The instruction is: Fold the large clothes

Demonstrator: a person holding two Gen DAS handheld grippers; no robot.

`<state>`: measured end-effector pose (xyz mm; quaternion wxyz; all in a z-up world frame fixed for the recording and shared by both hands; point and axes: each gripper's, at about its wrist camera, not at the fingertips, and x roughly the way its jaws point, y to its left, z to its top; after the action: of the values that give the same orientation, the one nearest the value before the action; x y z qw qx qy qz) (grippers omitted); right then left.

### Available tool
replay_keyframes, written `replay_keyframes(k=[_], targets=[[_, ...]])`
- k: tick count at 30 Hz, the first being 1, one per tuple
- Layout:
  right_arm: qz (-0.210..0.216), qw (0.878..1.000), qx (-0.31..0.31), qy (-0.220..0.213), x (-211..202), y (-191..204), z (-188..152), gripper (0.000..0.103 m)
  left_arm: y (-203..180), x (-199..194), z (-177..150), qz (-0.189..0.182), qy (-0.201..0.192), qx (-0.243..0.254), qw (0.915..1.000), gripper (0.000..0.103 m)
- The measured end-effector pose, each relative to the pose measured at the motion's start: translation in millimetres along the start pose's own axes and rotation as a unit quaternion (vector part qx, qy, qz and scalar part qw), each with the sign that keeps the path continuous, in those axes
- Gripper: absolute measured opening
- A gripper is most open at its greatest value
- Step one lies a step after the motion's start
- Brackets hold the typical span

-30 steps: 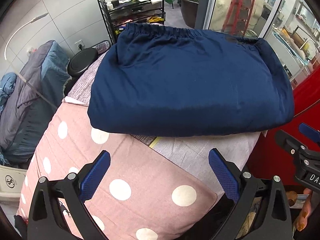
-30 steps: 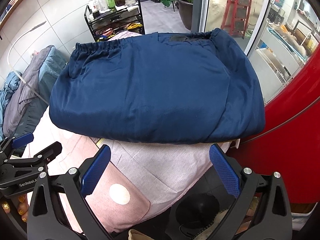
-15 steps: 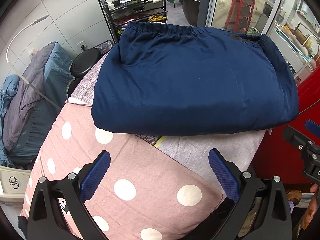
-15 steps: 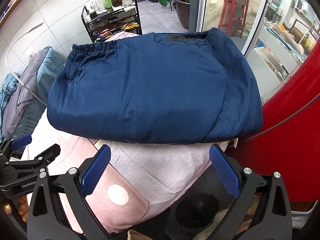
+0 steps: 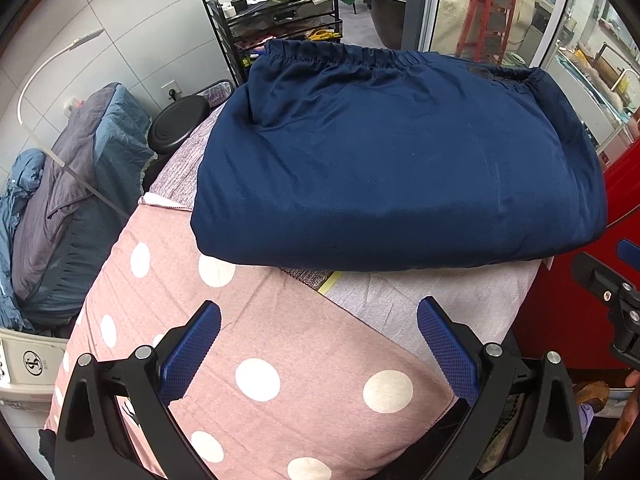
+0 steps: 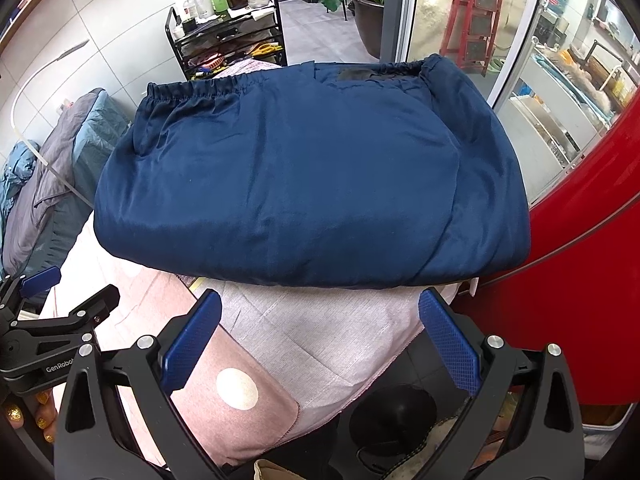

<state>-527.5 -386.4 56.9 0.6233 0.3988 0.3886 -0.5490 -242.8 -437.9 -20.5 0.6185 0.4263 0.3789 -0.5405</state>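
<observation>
The big blue garment (image 5: pixel 400 160) is already folded into a fat, puffy bundle. It lies on the far part of a table, on a gray-pink cloth (image 5: pixel 432 296), and its right side reaches the table's right edge. The stretchy gathered band (image 5: pixel 360 54) runs along its far edge, and a dark patch (image 6: pixel 360 74) sits near that band. The near edge is a round, thick fold that hangs a little over the cloth below.

It looks soft and shiny, so I think it is light but slippery, and the layers may slide apart if you pull only the top one. A good place to grab would be the thick near fold, close to its two corners, pinching all the layers at once.

A pink cover with white dots (image 5: pixel 256 360) lies over the near left part of the table.

The left gripper (image 5: pixel 320 344) is wide open and holds nothing. It hangs above the dotted cover, near the table's front edge. The right gripper (image 6: pixel 320 340) is wide open too, with nothing in it, just in front of the bundle's near fold and not touching it.

Past the table stand a black cart with bottles (image 6: pixel 228 36) and a red ladder (image 6: pixel 476 12).
</observation>
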Motion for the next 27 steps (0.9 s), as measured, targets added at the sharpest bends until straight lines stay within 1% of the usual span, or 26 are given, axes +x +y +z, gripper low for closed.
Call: replay_keyframes(k=[13,27], targets=[[-0.001,1.0,-0.004,0.002,3.5,4.6,2.0,0.097,2.8,2.0,-0.2,0.005,-0.001,0.0,1.0,0.097],[-0.002,1.0,-0.008,0.005,6.5,6.8,5.0,0.097,0.2,3.9,0.9,0.023,-0.007,0.012,0.9996,0.097]])
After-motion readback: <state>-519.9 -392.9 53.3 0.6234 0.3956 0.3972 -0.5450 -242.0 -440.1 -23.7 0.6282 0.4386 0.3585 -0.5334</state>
